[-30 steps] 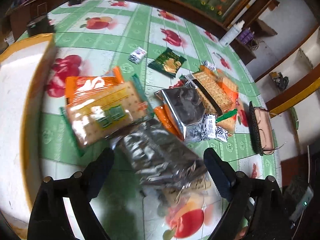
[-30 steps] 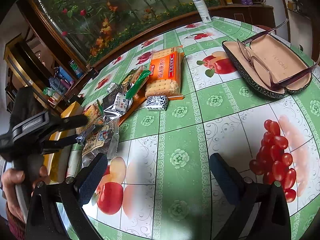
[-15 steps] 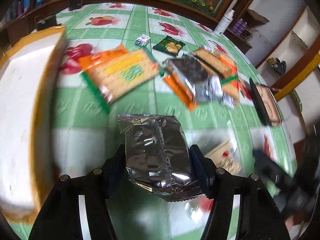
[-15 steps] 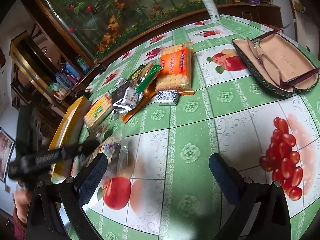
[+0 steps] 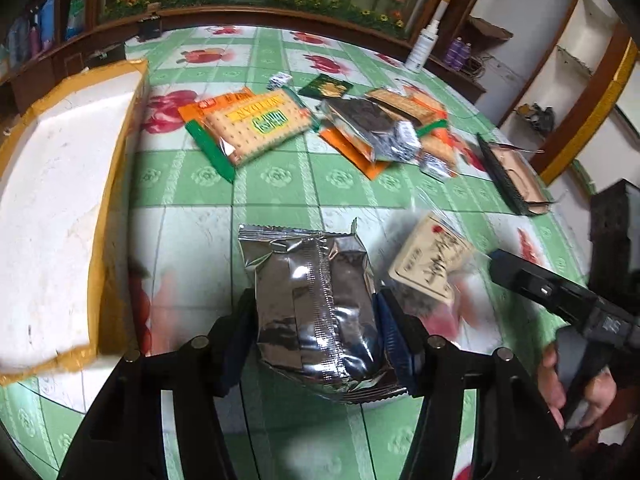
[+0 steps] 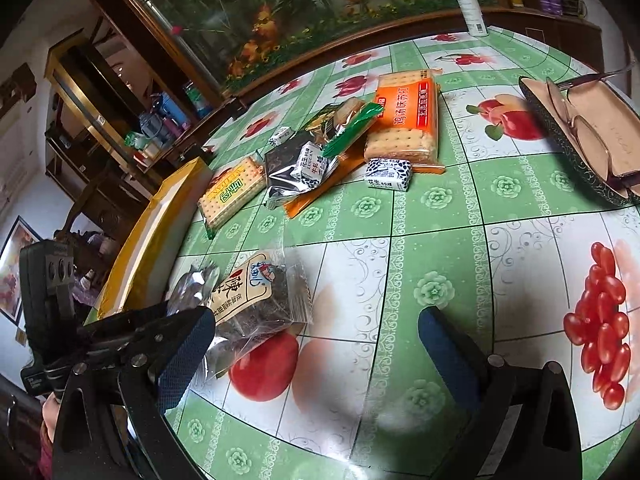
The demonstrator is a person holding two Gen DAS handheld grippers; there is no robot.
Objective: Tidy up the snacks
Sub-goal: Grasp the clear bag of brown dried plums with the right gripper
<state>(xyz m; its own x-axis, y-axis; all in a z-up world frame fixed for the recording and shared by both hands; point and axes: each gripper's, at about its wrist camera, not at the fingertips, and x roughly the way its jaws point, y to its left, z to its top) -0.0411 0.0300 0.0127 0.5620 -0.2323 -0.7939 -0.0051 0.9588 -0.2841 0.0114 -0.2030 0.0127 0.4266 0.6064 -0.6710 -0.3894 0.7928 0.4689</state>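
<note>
A: Counts? Quick.

B: Two silver foil packs: one silver foil pack (image 5: 316, 304) in the left gripper (image 5: 316, 320), a second foil pack (image 5: 366, 124) lying on the pile. Cracker packs: a green-edged cracker pack (image 5: 250, 126) and an orange cracker pack (image 6: 408, 118); at least one more orange wrapper (image 6: 316, 196) sticks out from under the pile, contents hidden. One clear bag with a cream label (image 6: 256, 300). Small blue-and-white candies: three clear in the right wrist view, one loose candy (image 6: 389, 174) just beside the orange pack. One dark green sachet (image 5: 326, 86). One yellow-rimmed box (image 5: 60, 208), one glasses case (image 6: 588, 136) with glasses in it, one spray bottle (image 6: 468, 0).

A: Left claw?

B: Clamped on the silver pack, both pads pressing its sides, pack lengthwise between the fingers, near the box's right wall. Can't tell if it's lifted off the tablecloth (image 5: 280, 184).

A: Right?

B: Right gripper (image 6: 316, 344) spread wide, nothing between the fingers. Left fingertip (image 6: 188, 344) overlaps the clear bag's edge in view; contact unclear.

A: Hidden stuff?

B: Box cut off by the frame on the left. Clear bag blurred in the left wrist view. Held pack's lower end sits behind the gripper body. Bottom layers of the pile unreadable.
</note>
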